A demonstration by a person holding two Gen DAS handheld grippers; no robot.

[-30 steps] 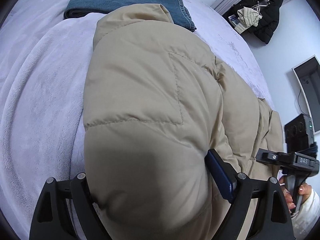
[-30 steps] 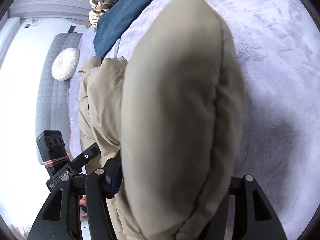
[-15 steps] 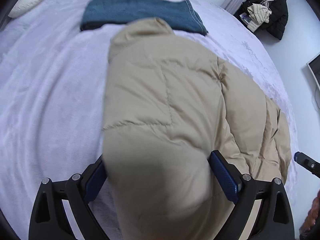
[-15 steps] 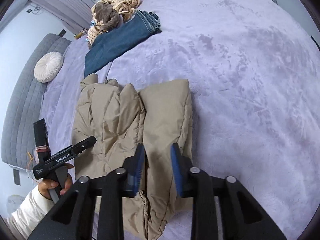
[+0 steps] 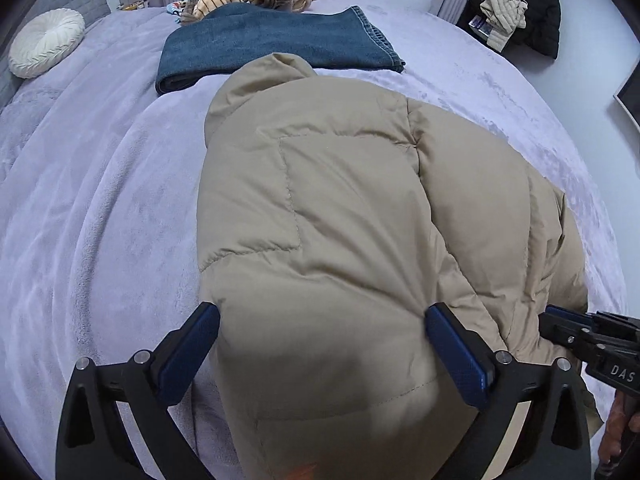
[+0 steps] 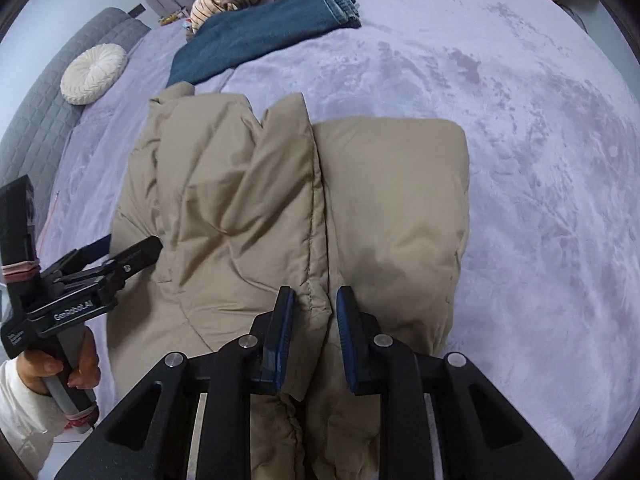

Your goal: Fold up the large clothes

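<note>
Two tools meet a tan puffer jacket (image 5: 340, 208) lying near the bed's (image 6: 520, 140) front edge. The left tool (image 5: 320, 344) straddles the jacket's puffy end, its jaws opening wide, pads not visibly pressing. The right tool (image 6: 314, 320) is nearly closed on a ridge of jacket fabric at the near hem. Folded jeans (image 5: 272, 44) lie beyond the jacket, toward the bed's far edge.

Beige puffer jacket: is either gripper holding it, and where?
The right gripper pinches the puffer jacket by the seamed ridge at its near edge; the left gripper, jaws opening, straddles its bulk.
</note>
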